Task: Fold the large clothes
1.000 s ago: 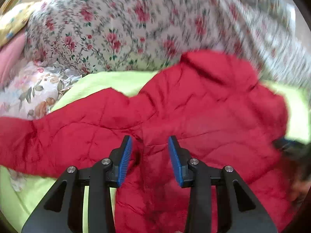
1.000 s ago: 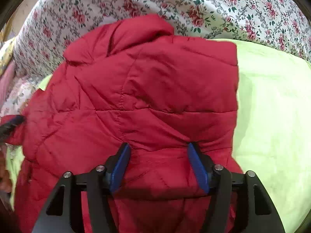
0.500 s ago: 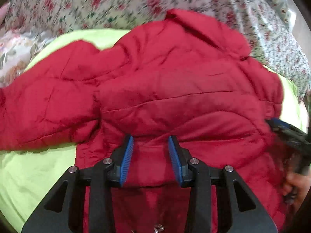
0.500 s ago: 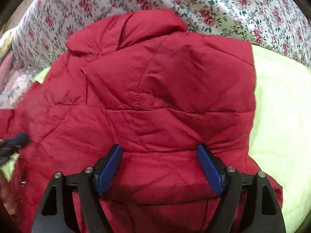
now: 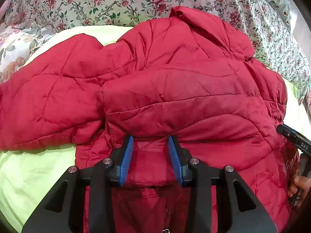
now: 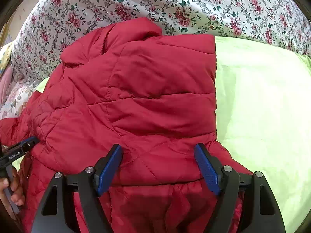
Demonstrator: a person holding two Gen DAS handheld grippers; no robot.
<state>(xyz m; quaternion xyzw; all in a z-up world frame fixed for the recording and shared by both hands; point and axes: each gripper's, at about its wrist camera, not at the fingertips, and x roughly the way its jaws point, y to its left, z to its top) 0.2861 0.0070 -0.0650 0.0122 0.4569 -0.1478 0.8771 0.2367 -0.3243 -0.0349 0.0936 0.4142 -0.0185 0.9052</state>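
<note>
Both grippers point steeply down at a red quilted jacket (image 5: 175, 89) spread on a lime-green sheet (image 6: 262, 106), with a flowered bedcover (image 6: 194, 3) bunched behind it.

The left gripper (image 5: 151, 141) sits low over the jacket's near edge. Its jaws are narrow, and a raised fold of the red fabric stands between the ribbed blue pads (image 5: 127, 159); whether they actually pinch the fold cannot be told.

The right gripper (image 6: 157, 151) stands wide, its jaws having just been opening, then easing back a little. Jacket fabric lies between the blue pads (image 6: 206, 169), which do not press on it.

The jacket is puffy and slightly shiny, stitched in wavy and diamond lines. One sleeve (image 5: 44, 104) stretches out to the left in the left camera's view, and the collar (image 6: 128, 36) humps up at the far end (nearest the bedcover). The right side shows a straight folded edge against the sheet.

A hand (image 6: 11, 186) grips the other tool's handle at the frame's edge.
</note>
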